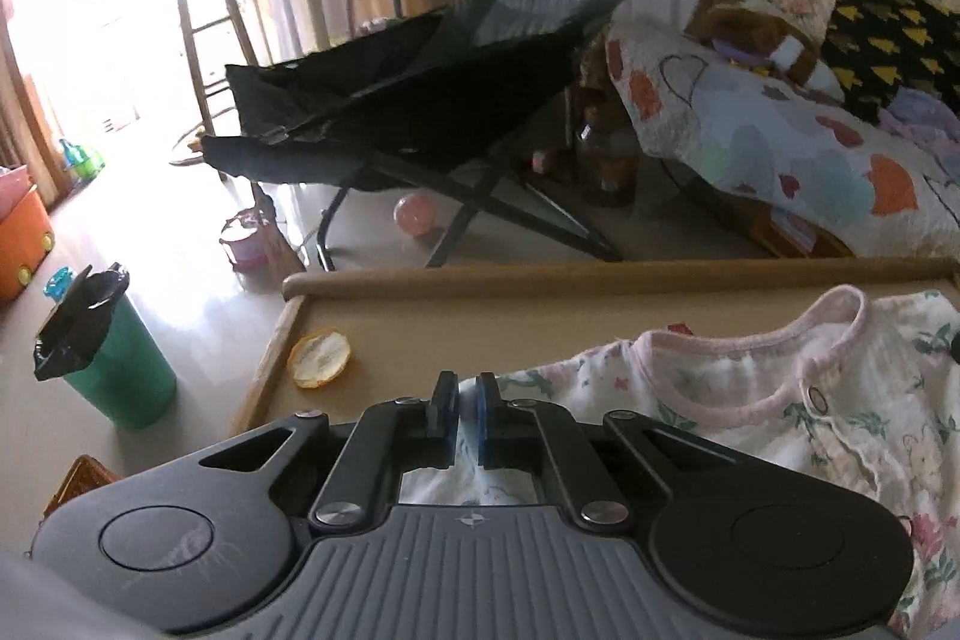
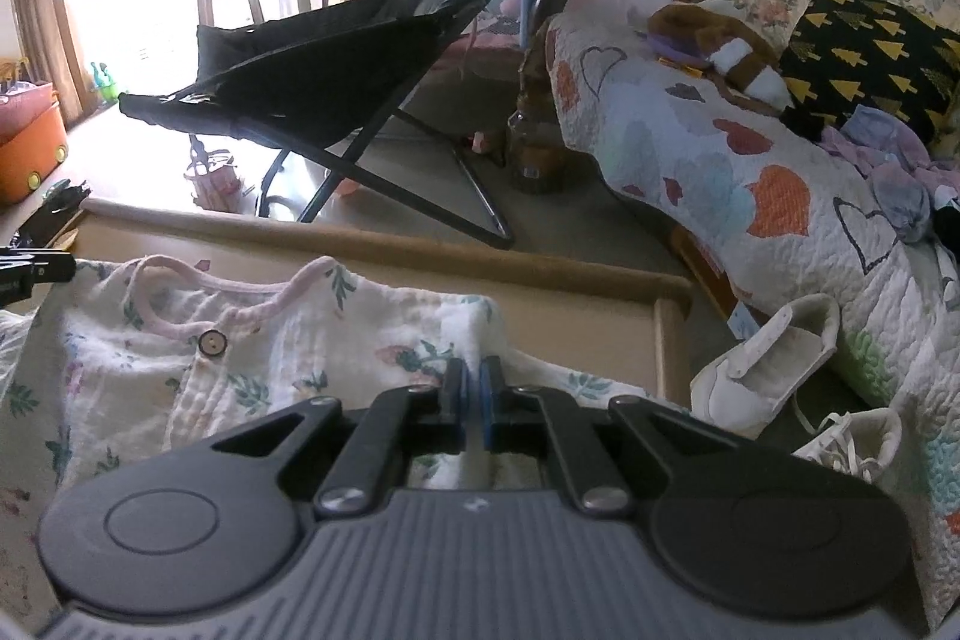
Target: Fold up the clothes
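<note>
Nearest us, our left gripper (image 1: 461,409) pinches a fold of the floral garment (image 1: 780,418), jaws almost together. Our right gripper (image 2: 474,394) is closed the same way on the garment's (image 2: 240,358) opposite side. It lies just ahead of both tools on a wooden table (image 1: 540,316), pink collar farthest from us. We judge it light, soft and limp, likely to sag; grip it at hems or shoulder seams. An orange peel (image 1: 319,358) sits ahead-left.
</note>
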